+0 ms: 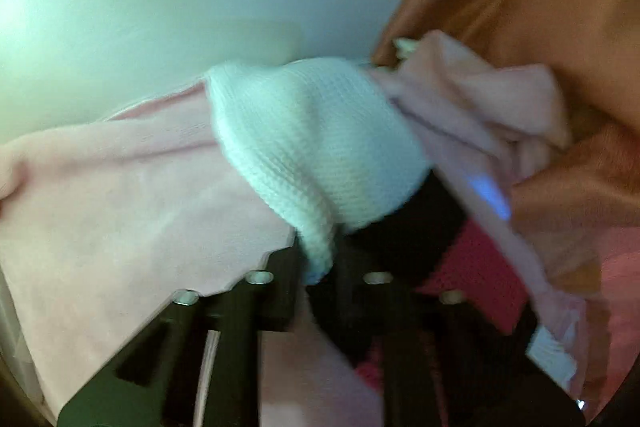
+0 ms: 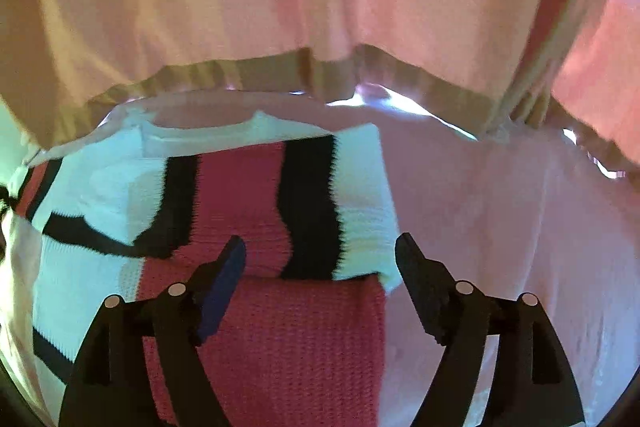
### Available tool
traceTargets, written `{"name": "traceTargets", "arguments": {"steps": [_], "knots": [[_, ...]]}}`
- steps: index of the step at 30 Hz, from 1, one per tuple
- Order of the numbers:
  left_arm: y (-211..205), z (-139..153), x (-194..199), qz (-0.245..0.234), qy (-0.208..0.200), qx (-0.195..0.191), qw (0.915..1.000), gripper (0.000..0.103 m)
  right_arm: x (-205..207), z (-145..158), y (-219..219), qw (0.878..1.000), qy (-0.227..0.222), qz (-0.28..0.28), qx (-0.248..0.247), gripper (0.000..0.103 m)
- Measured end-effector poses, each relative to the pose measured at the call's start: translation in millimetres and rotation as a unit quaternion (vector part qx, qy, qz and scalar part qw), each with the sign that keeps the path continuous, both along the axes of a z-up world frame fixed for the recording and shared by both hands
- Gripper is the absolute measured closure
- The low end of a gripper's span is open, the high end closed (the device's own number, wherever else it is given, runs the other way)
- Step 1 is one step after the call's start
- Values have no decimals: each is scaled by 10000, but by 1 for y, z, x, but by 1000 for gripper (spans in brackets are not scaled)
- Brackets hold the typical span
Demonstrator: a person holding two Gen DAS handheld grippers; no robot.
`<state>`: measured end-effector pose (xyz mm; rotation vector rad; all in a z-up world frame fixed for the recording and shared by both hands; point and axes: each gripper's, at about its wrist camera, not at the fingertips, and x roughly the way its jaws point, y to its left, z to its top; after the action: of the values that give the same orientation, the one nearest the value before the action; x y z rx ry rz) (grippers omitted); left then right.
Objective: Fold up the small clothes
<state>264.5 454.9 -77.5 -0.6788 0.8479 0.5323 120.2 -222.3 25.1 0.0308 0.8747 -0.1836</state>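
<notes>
Both wrist cameras look steeply down, very close. The left view fills with pink cloth (image 1: 100, 187); the right shares it and the knit sweater (image 2: 260, 227).

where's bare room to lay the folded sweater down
In the right wrist view, the pink cloth right of the striped sweater lies bare, up to the hanging pink fabric's hem. In the left wrist view, bare pink stretches left of the white knit; its right side is bunched, crowded.
</notes>
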Motion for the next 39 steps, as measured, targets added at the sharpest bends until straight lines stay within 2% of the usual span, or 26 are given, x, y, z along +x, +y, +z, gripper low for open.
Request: {"name": "traceTargets", "arguments": {"steps": [2, 4, 6, 7, 9, 11, 13, 14, 15, 16, 17, 19, 21, 22, 25, 26, 29, 32, 36, 39], "knots": [[-20, 28, -2, -60, -315, 262, 9991, 95, 2, 2, 10, 9999, -23, 106, -85, 28], [-55, 68, -6, -408, -681, 689, 9945, 96, 1, 3, 16, 9998, -55, 139, -142, 28], [-112, 116, -15, -1015, -1100, 1059, 9831, 96, 1, 3, 15, 9998, -52, 145, -85, 28], [-148, 142, -23, -1432, -1377, 1081, 9741, 96, 1, 4, 14, 9999, -57, 129, -32, 28], [-203, 170, -37, -1997, -1666, 1086, 9595, 95, 0, 7, 11, 9999, -102, 92, 33, 28], [-269, 188, -50, -2679, -1823, 997, 9408, 94, -2, 9, 8, 9999, -129, 38, 9, 28], [-324, 183, -59, -3169, -1729, 869, 9285, 91, -3, 8, 4, 9999, -118, -13, -36, 28], [-359, 169, -64, -3502, -1549, 800, 9203, 83, -3, 6, 0, 10000, -81, -37, -36, 27], [-384, 155, -69, -3673, -1353, 761, 9171, 50, -2, 4, -3, 10000, -32, -44, -10, 27], [-403, 138, -75, -3817, -1135, 691, 9147, 32, -2, 1, -7, 10000, 17, -76, 21, 27], [-420, 115, -84, -3881, -900, 618, 9151, 20, -1, -1, -10, 9999, 69, -108, 61, 26], [-434, 87, -98, -3876, -642, 683, 9170, 21, -1, -4, -16, 9997, 157, -83, 178, 26], [-439, 79, -116, -3862, -362, 769, 9185, 21, -4, -4, -18, 9995, 135, -16, 302, 26], [-427, 82, -115, -3793, -337, 742, 9217, 20, -5, -3, -16, 9994, 120, 40, 334, 26], [-375, 87, -129, -3140, -495, 397, 9473, 17, -4, 1, 0, 9988, 52, 345, 356, 26], [-365, 91, -123, -2948, -469, 334, 9538, 16, -2, 2, 13, 9982, 11, 516, 310, 26], [-328, 92, -123, -2440, -403, 267, 9686, 16, 7, 8, 55, 9937, -134, 1095, 180, 26], [-300, 94, -116, -1979, -222, 303, 9795, 16, 22, 6, 121, 9830, -225, 1771, -435, 22], [-275, 100, -112, -1871, -200, 55, 9821, 16, 52, -16, 193, 9634, -103, 2432, -1122, 22], [-262, 104, -110, -1865, -211, 37, 9822, 16, 81, -39, 224, 9541, 151, 2607, -1464, 23]]}}
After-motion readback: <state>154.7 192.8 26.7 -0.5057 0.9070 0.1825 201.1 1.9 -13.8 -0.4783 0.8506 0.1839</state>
